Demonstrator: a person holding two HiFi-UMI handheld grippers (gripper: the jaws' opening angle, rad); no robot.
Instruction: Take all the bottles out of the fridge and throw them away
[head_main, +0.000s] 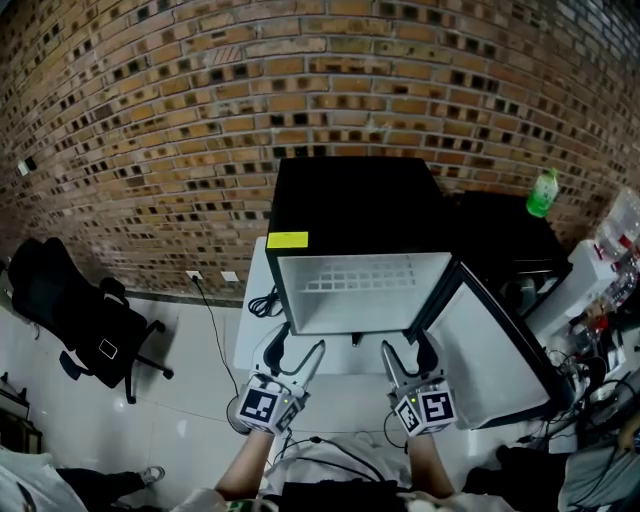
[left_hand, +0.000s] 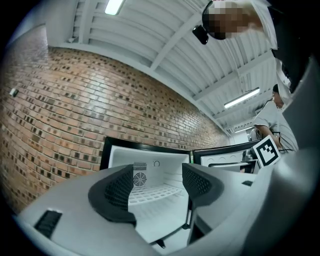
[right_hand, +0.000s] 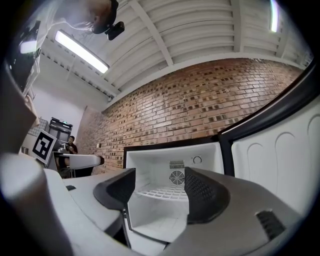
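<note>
A small black fridge (head_main: 355, 200) stands against the brick wall, its door (head_main: 490, 350) swung open to the right. Its white inside (head_main: 360, 290) holds a wire shelf and no bottle that I can see. A green bottle (head_main: 543, 193) stands on a dark cabinet to the fridge's right. My left gripper (head_main: 300, 345) and right gripper (head_main: 406, 345) hover side by side just in front of the opening, both open with nothing between the jaws. The left gripper view shows its gripper (left_hand: 157, 187) facing the bare shelf (left_hand: 150, 192). The right gripper view shows its gripper (right_hand: 157, 192) facing the same cavity (right_hand: 170, 187).
A black office chair (head_main: 85, 315) stands on the floor at the left. A cable (head_main: 265, 300) lies coiled beside the fridge's left side. A cluttered table (head_main: 600, 300) with wires sits at the right, close behind the open door.
</note>
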